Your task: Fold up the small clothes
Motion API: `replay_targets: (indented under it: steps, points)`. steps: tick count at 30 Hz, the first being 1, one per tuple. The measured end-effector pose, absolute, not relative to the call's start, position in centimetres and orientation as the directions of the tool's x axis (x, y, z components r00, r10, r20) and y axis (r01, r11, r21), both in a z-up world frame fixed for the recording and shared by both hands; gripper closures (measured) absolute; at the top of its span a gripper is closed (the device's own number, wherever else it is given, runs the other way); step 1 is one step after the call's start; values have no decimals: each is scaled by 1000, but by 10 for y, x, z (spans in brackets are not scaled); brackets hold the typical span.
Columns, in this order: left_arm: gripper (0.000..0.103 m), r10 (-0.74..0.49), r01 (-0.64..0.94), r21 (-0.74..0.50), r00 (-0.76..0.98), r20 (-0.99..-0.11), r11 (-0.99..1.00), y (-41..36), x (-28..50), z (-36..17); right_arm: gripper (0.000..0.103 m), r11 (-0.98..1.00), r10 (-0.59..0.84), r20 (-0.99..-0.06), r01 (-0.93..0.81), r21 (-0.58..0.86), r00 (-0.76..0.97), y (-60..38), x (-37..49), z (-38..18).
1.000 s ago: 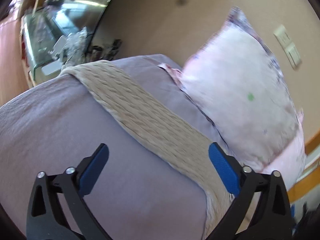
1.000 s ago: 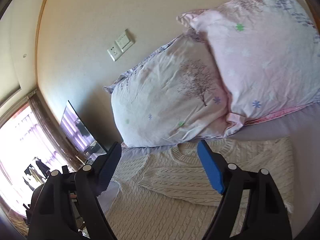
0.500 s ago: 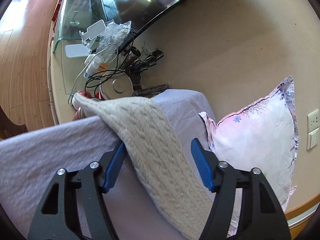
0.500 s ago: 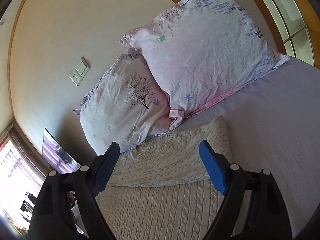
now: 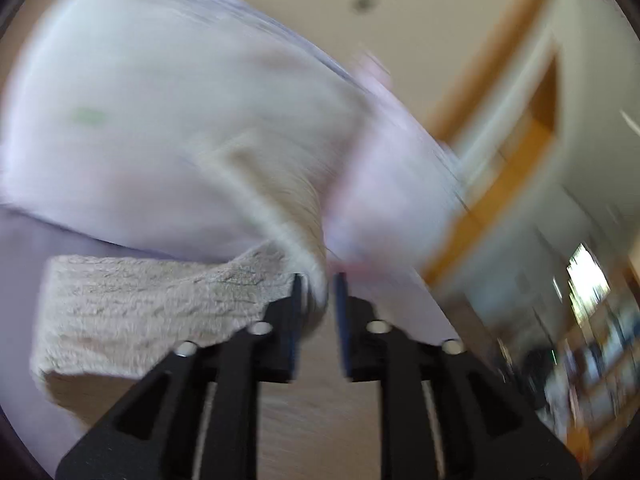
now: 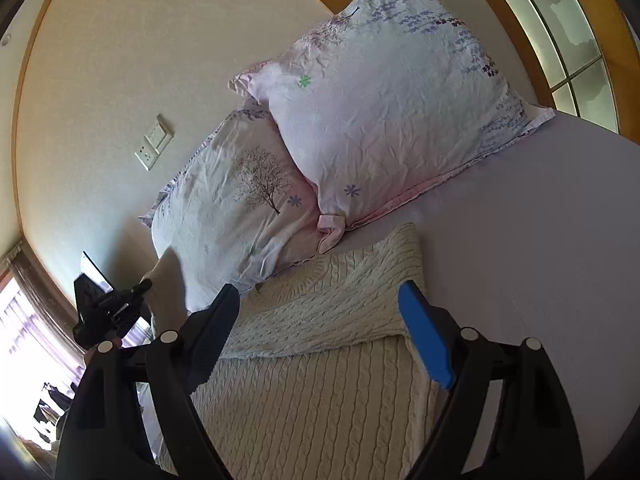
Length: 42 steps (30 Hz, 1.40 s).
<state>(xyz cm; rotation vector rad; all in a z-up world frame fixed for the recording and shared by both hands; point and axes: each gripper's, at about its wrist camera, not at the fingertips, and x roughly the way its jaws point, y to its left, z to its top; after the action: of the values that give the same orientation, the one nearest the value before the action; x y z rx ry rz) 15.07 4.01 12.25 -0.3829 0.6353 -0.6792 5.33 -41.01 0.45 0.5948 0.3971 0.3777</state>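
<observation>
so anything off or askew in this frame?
Nothing damaged or spilled. The cream cable-knit sweater lies flat on the bed, one sleeve already folded across the chest. The left tongs are shut on the other sleeve, lifted mid-fold. The left wrist view is motion-blurred. The right tongs hover open.

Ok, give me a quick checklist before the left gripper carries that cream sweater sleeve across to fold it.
1. Left gripper shut on the cream cable-knit sweater's sleeve: ok.
2. Sleeve lifted off the lilac bedsheet: ok.
3. Right gripper open, holding nothing: ok.
4. Sweater body lying flat: ok.
5. Other sleeve already folded across the chest: ok.
6. How much knit the left jaws hold: cannot tell, left view blurred.
</observation>
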Motion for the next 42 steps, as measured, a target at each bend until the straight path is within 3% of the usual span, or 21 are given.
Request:
replay_targets:
  steps: [1,2,5,9,11,15,17,22,25,27,30,31,32,37,42]
  points:
    - [53,-717,515,-499,536,-447,696,9,141,117,20,759,469,-254,-239,605,846,-411,48,3]
    - [49,-728,535,-493,510,-458,686,0,135,113,20,755,485,-254,-254,604,837,-412,42,2]
    - [41,-747,562,-492,482,-458,665,16,97,100,12,772,509,-258,-303,558,821,-422,10,-6]
    - [34,-728,527,-503,526,-440,685,91,36,89,12,737,602,-291,-376,562,744,-436,-34,-34]
    - [25,-698,500,-491,566,-439,714,131,-6,79,12,710,648,-306,-407,574,698,-439,-52,-49]
    - [21,-655,408,-529,601,-458,744,185,-78,37,14,679,702,-372,-413,607,607,-441,-82,-91]
    - [21,-636,353,-549,590,-498,758,193,-98,11,23,652,728,-392,-391,650,562,-439,-83,-115]
    - [21,-645,309,-583,528,-552,752,187,-107,-37,33,592,775,-401,-342,729,488,-424,-65,-159]
    - [23,-666,303,-607,493,-560,735,170,-94,-54,45,523,823,-345,-364,770,451,-410,-54,-171]
    - [30,-678,312,-615,483,-553,724,160,-87,-57,52,494,842,-323,-377,783,432,-402,-50,-175]
    - [44,-697,314,-638,487,-527,703,153,-81,-63,82,467,860,-301,-398,790,413,-392,-47,-177]
    - [64,-708,305,-658,479,-519,688,152,-77,-65,95,463,863,-295,-409,786,411,-389,-48,-176]
    - [95,-713,291,-672,470,-520,682,150,-73,-68,95,454,868,-281,-426,782,409,-390,-51,-173]
    - [96,-740,279,-726,502,-447,628,159,-79,-50,95,419,885,-188,-552,721,427,-393,-65,-119]
    - [97,-686,387,-608,613,-392,693,161,-46,35,95,456,862,-99,-678,576,496,-394,-33,-25]
